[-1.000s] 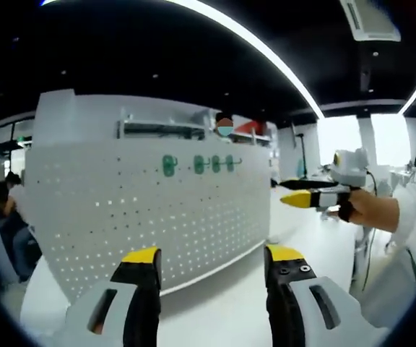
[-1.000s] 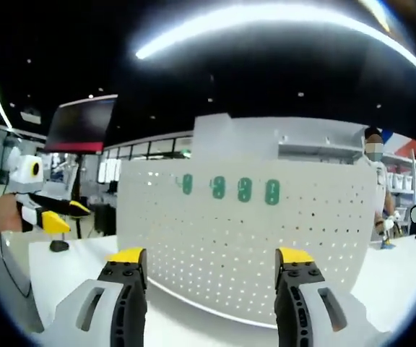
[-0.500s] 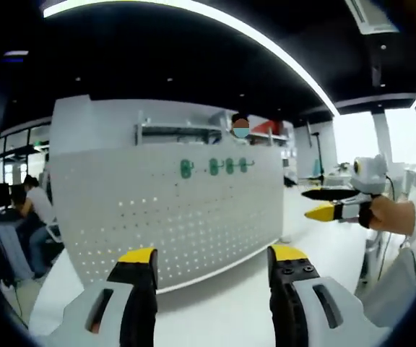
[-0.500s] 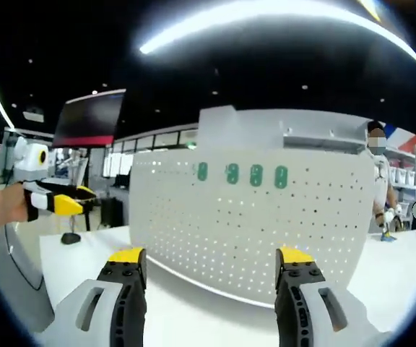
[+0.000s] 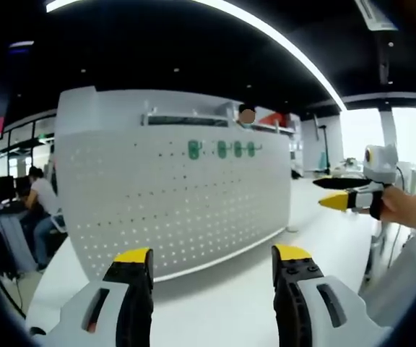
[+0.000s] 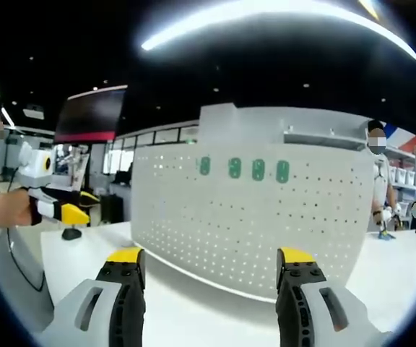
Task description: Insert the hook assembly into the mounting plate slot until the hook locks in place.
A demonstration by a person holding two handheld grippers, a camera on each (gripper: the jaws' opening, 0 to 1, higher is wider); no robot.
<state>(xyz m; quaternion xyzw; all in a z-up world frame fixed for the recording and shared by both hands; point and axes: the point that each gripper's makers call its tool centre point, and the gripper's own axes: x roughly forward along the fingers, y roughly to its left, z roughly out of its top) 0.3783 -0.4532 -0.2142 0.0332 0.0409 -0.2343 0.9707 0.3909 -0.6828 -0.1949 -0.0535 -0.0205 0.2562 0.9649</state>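
While a white worktop [image 5: 215, 311] spreads under both views, a tall white perforated mounting plate [image 5: 172, 210] stands upright on it, curved by the lens and facing the cameras; in the right gripper view the same plate [image 6: 244, 217] sits just beyond the jaw tips. Along its upper rows hang four small green hooks [image 5: 222, 150], spaced in a line, the leftmost a little apart from the other three; they show again in the right gripper view [image 6: 244, 168]. Whether any of them is fully locked into its slot cannot be told at this size.

Low in the left gripper view, the left gripper [image 5: 213, 256] has its yellow-tipped black jaws spread wide with nothing between them, well apart from the plate. So does the right gripper [image 6: 211, 256] in its own view, jaws wide and empty. From the right edge of the left gripper view the right gripper [image 5: 338, 194] reaches in, held in a hand [image 5: 403, 207]. A person [image 5: 43, 206] sits at a desk to the left of the plate.
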